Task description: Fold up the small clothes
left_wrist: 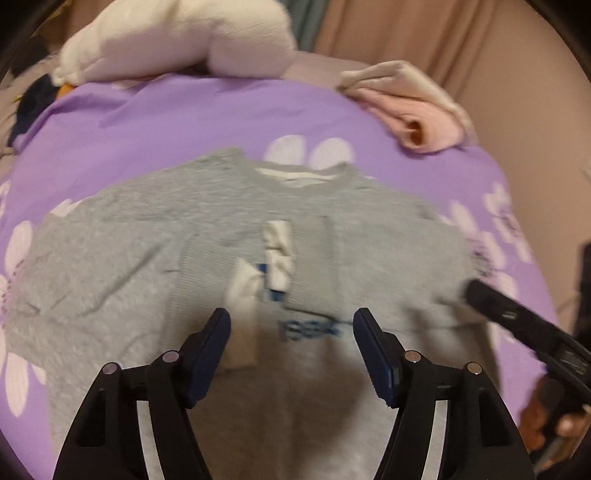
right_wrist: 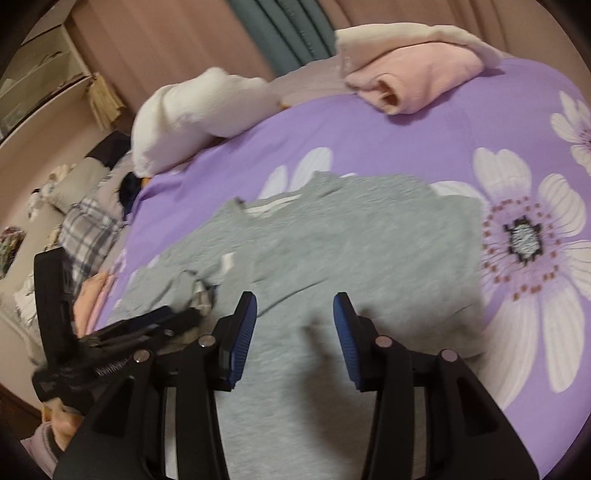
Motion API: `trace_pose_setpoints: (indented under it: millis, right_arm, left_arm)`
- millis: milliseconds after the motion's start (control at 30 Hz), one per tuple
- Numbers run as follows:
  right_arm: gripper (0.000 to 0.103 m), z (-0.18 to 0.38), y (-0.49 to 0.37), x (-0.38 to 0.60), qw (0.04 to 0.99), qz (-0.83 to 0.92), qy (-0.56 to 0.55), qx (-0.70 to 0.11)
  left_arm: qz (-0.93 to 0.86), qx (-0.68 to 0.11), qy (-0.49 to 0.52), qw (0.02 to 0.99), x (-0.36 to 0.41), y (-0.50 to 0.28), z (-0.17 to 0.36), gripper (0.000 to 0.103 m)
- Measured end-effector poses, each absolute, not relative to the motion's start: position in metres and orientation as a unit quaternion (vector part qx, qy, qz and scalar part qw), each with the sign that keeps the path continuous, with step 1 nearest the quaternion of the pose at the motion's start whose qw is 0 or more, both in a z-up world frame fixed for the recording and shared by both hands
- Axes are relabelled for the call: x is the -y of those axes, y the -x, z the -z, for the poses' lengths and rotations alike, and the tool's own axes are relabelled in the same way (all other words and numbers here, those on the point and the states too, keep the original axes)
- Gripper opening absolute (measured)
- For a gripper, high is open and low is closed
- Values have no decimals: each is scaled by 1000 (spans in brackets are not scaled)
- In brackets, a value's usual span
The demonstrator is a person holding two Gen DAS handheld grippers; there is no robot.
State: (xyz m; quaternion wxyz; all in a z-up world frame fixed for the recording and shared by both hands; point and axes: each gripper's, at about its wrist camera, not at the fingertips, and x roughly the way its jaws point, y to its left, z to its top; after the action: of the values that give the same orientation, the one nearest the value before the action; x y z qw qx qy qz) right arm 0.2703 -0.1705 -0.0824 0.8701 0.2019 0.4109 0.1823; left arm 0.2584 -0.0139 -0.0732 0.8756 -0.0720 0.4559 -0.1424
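Observation:
A small grey sweatshirt [left_wrist: 147,258] lies flat on the purple flowered bedspread [left_wrist: 184,122], both sleeves folded in across the chest, with blue print and white cuffs showing. My left gripper [left_wrist: 291,321] is open and empty just above its lower front. My right gripper [right_wrist: 295,306] is open and empty over the shirt's [right_wrist: 351,236] lower right part. In the left wrist view the right gripper [left_wrist: 517,317] shows as a black tool at the shirt's right edge. In the right wrist view the left gripper [right_wrist: 147,325] shows at the left.
A folded pink and cream garment pile [left_wrist: 413,110] lies at the far right of the bed. A white plush toy [left_wrist: 177,40] sits at the far left. Curtains [right_wrist: 288,29] hang behind. Pillows and clutter [right_wrist: 85,229] lie beyond the left side of the bed.

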Motion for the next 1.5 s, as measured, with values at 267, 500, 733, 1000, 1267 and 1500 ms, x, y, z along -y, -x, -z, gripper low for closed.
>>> trace_pose_setpoints:
  millis: [267,500,733,1000,1267,1500]
  right_arm:
    - [46,94,-274,122,829,-258,-225,-442]
    - [46,116,-297,59,798,-289,-212,-484]
    - [27,130,-316,-2,802,-261,-155,-514]
    - [6,66,-327,17,865,-242,-124,-421]
    - [9,125,-347,30,844,-197,-93,-491]
    - [33,85,-322,45,889,-195,-97,-402]
  left_arm:
    - [98,-389,132,907,-86,-210,30,69]
    - [21,-393,149,907,-165,-190,47,69]
    - [15,-402,194,895,-190,-197,66,69]
    - [15,-405,210,890,-198,-207,75,69]
    - [14,-408,216,887,-191,-224,75,69]
    - [99,-382,217,893,-162,-256,41,69]
